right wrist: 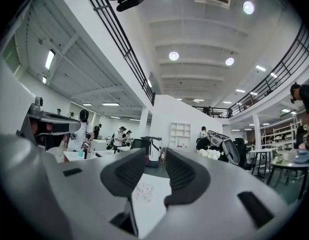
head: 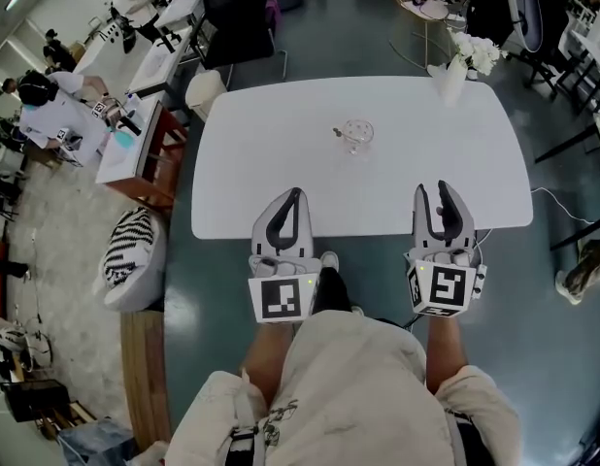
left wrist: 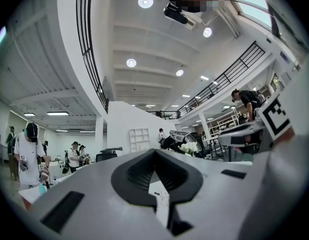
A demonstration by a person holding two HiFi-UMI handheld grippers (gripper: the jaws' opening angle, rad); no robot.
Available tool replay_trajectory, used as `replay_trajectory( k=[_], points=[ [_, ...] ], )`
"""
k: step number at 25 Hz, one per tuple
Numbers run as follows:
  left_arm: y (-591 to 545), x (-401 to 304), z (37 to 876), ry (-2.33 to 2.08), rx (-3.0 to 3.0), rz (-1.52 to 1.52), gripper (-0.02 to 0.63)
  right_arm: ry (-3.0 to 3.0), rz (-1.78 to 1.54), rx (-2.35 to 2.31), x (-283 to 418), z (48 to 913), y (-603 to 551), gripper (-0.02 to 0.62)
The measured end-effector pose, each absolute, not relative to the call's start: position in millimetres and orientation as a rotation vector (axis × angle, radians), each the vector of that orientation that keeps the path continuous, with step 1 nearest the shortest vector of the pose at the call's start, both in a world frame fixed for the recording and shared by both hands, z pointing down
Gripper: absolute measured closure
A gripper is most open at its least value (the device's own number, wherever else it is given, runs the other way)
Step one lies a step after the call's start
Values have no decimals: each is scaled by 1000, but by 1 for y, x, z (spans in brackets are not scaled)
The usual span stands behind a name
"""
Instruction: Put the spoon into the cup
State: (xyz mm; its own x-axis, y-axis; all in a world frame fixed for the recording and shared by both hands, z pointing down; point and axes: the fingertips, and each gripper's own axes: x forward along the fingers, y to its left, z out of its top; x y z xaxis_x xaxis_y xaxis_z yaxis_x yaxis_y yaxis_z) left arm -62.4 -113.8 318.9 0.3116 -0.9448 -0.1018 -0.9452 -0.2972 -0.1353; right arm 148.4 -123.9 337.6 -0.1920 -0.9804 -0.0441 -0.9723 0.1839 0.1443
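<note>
A clear glass cup [head: 358, 135] stands near the middle of the white table [head: 271, 144]. A small spoon [head: 339, 132] shows at the cup's left side; whether it rests in the cup or beside it I cannot tell. Both grippers hang at the table's near edge, well short of the cup. My left gripper [head: 296, 193] has its fingertips touching, with nothing in it; in the left gripper view the left gripper [left wrist: 154, 152] closes to a point. My right gripper [head: 444, 187] stands open and empty. In the right gripper view the cup [right wrist: 143, 191] shows through the gap of the right gripper [right wrist: 155, 159].
A white vase with white flowers [head: 455, 69] stands at the table's far right corner. A black chair [head: 232, 17] and a pale stool [head: 204, 91] are beyond the far left corner. A striped cushion [head: 133, 252] lies on the floor at left. People work at desks further left.
</note>
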Motion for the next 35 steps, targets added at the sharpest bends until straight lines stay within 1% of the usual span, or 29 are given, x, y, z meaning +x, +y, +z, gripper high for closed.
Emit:
replay_trajectory(
  k=[3, 7, 10, 35],
  points=[
    [-110, -64, 317, 1745, -2395, 4, 601, -2382, -231, 1967, 145, 334, -120, 504],
    [-106, -67, 317, 1736, -2394, 15, 601, -2388, -226, 1985, 140, 336, -117, 574],
    [-101, -71, 321, 1740, -2399, 11, 601, -2378, -244, 1982, 135, 336, -114, 605],
    [-91, -78, 327, 1780, -2411, 23, 601, -2378, -251, 1937, 124, 337, -102, 607]
  ],
)
